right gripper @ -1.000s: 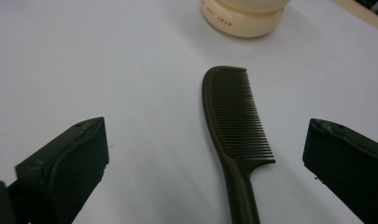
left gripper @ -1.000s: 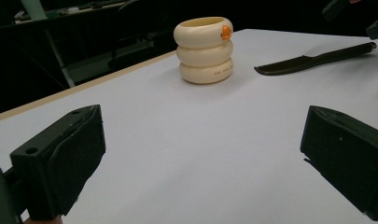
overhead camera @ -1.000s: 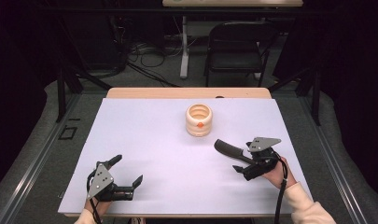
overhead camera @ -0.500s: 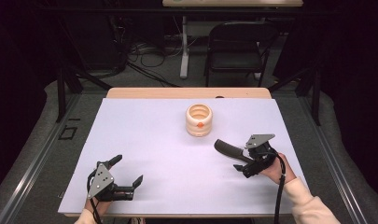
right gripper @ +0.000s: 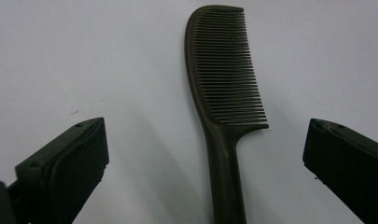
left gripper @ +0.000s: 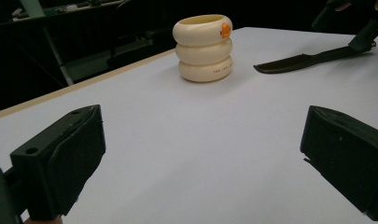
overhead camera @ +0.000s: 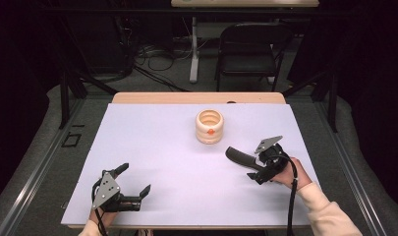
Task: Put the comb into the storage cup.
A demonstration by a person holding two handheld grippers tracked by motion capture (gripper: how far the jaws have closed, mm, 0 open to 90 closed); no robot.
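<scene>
**Comb between parted jaws**

The long dark plastic comb (right gripper: 224, 107) lies flat on the white table (overhead camera: 152, 147), its handle end cut off between the right gripper (overhead camera: 258, 169)'s wide-open jaws. At seven o'clock the left gripper (overhead camera: 132, 182) gapes empty. The cream ringed holder (overhead camera: 210, 127) stands at twelve.

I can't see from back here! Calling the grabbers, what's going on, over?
Right gripper open, jaws either side of the dark comb lying flat on the table. Left gripper open, holding nothing. Cream ring stack stands apart, not in the way.
</scene>
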